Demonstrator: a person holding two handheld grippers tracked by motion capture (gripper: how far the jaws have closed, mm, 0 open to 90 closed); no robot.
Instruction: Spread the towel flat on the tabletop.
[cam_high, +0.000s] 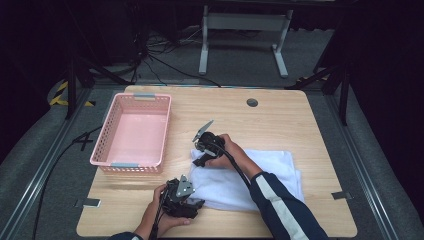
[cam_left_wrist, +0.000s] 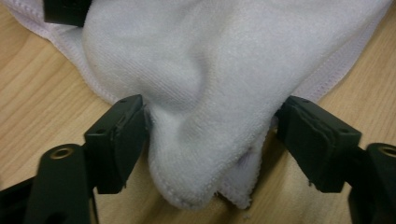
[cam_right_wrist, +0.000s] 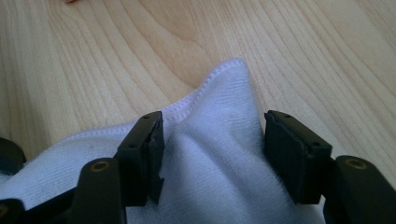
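White terry-cloth towel (cam_high: 250, 175) is lying flat on the near right part of the light wooden table (cam_high: 280, 120), its long axis running left to right across the high view, with its short left edge pointing toward the pink plastic basket (cam_high: 132, 132). Both hand-held grippers are working at that left edge. The left gripper (cam_high: 192, 204) is sitting at the near left corner; in the left gripper view its jaws are standing fairly wide with a bunched hump of towel (cam_left_wrist: 205, 116) rising between them, the cloth brushing both inner faces. The right gripper (cam_high: 199, 157) is resting at the far left corner; in the right gripper view its jaws are likewise spread, straddling the stitched corner of the towel (cam_right_wrist: 219, 140), which is peaking up and pointing away onto bare wood. The basket is standing just left of the towel, apart from it.
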